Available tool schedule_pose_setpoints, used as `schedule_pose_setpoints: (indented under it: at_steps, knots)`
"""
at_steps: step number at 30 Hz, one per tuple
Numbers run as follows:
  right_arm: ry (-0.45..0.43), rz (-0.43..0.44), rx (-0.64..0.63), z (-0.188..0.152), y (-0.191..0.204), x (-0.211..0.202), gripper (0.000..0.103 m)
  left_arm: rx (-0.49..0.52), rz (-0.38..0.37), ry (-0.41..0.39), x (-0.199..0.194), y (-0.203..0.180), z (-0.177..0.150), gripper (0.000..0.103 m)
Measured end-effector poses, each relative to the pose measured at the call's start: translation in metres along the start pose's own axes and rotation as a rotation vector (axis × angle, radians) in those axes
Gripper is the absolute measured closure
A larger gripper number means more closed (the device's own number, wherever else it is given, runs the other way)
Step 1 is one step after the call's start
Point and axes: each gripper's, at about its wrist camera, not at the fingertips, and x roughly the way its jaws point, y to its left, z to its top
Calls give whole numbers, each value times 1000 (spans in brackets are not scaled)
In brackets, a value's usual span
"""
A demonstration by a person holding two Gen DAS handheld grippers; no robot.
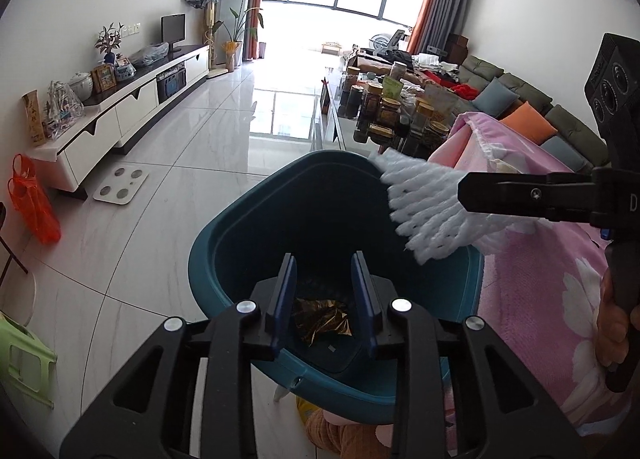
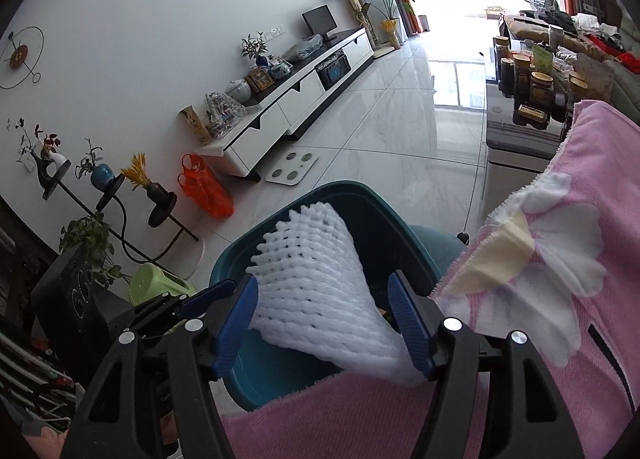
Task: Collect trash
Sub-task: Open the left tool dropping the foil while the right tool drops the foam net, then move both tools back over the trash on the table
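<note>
Two grippers over one teal bin

Wide white tiled floor (image 1: 224, 131) runs open ahead and to my left, up to the bright window. Pink blanket (image 2: 560, 219) crowds my right side, its fringe touching the bin. Teal bin (image 1: 224, 227) sits directly under both jaws, its rim clear all round except there.

My right gripper (image 2: 324, 299) has its pads spread, white foam net (image 2: 316, 271) lying loose between them over the bin mouth. My left gripper (image 1: 324, 291) stands apart, holding nothing, above a crumpled gold wrapper (image 1: 320, 319) in the bin; only that view shows it. A lone "D" is all the lettering I can read.
</note>
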Motion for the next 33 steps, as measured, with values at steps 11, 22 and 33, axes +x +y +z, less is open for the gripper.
schedule_pose_setpoints:
  at_steps: [11,22,33]
  knots:
    - [-72,13,-1,-15,-10,-38,32,0,9,-28,-10,-8,-8,67]
    - [-238,-35,-26,-60,-35,-142,32,98,-186,-107,-53,-67,-7,49]
    - [-393,-263,155,-141,-102,-246,32,332,-539,-50,-69,-211,-36,44]
